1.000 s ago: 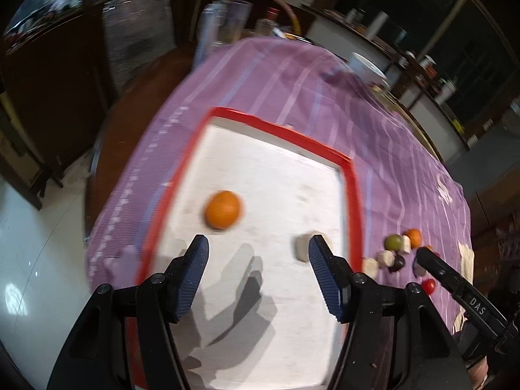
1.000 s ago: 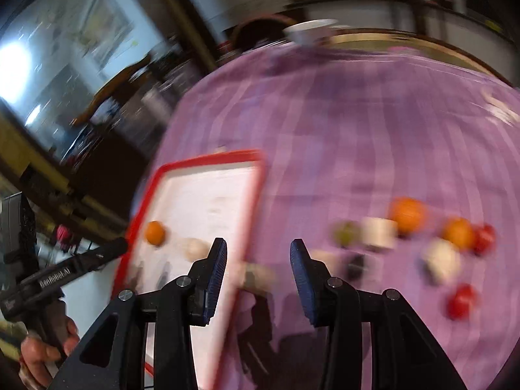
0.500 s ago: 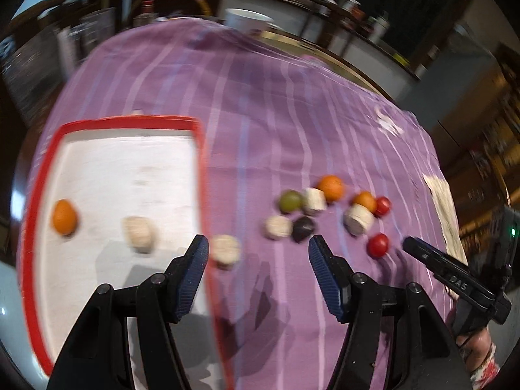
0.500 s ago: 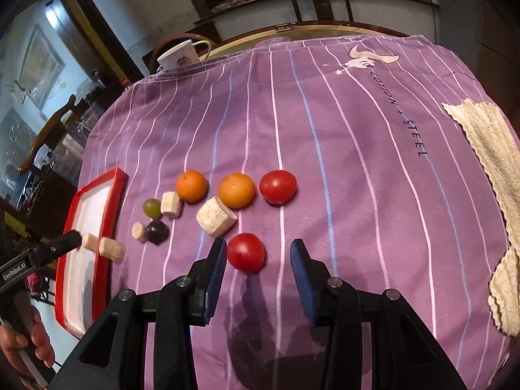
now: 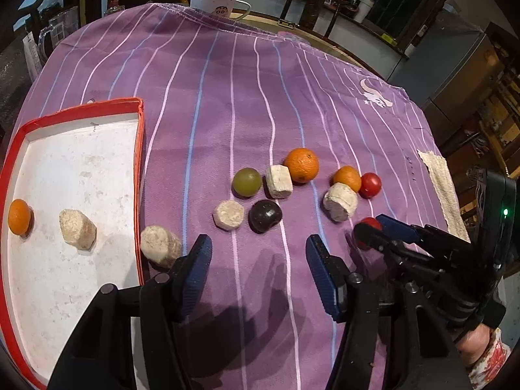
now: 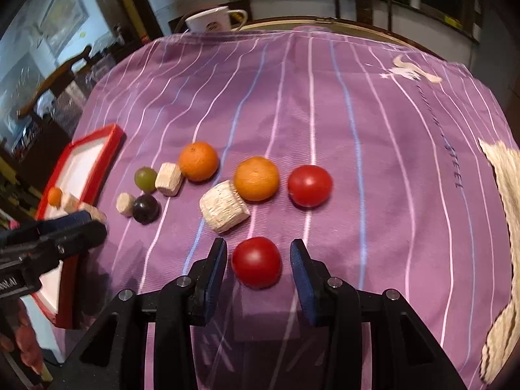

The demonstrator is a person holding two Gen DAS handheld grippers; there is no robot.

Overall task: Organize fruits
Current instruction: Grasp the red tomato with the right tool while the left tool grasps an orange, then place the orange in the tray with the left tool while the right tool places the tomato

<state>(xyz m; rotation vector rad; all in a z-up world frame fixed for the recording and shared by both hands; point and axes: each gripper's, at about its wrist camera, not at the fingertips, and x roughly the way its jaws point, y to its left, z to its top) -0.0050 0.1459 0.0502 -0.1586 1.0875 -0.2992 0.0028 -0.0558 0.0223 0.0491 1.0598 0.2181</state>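
Currently right claw point(image 6: 258, 253) sits low over the purple striped cloth point(image 6: 325, 104) on the desk, blue pads either side of the near red tomato point(image 6: 256, 261). Narrow gap shows on both sides, pads not pressing, so it is parted around the tomato, not gripping. Second red tomato point(image 6: 310, 186) lies further back, beside a round orange point(image 6: 256, 178). A pale cork-like cylinder chunk point(image 6: 224, 207) touches that orange on its near side.

Left claw point(image 5: 256, 253) hovers above bare cloth, jaws medium-wide with nothing between them; they have just been closing a little. Just ahead of it: dark purple round fruit point(image 5: 265, 216) and a small pale chunk point(image 5: 228, 215) side by side, then a green grape-like fruit point(image 5: 247, 182), another pale chunk point(image 5: 279, 182) and a bigger orange point(image 5: 301, 165) behind.

Red-rimmed white tray point(image 5: 139, 149) is at the left. Inside it: a small orange point(image 5: 19, 217) and a tan chunk point(image 5: 78, 234), apart from each other. One more pale chunk point(image 5: 161, 251) lies on the cloth just outside the tray's rim, next to the left claw's left pad.

White mug point(image 5: 213, 3) at the far edge of the desk. Beige towel point(image 6: 507, 188) at the right edge.
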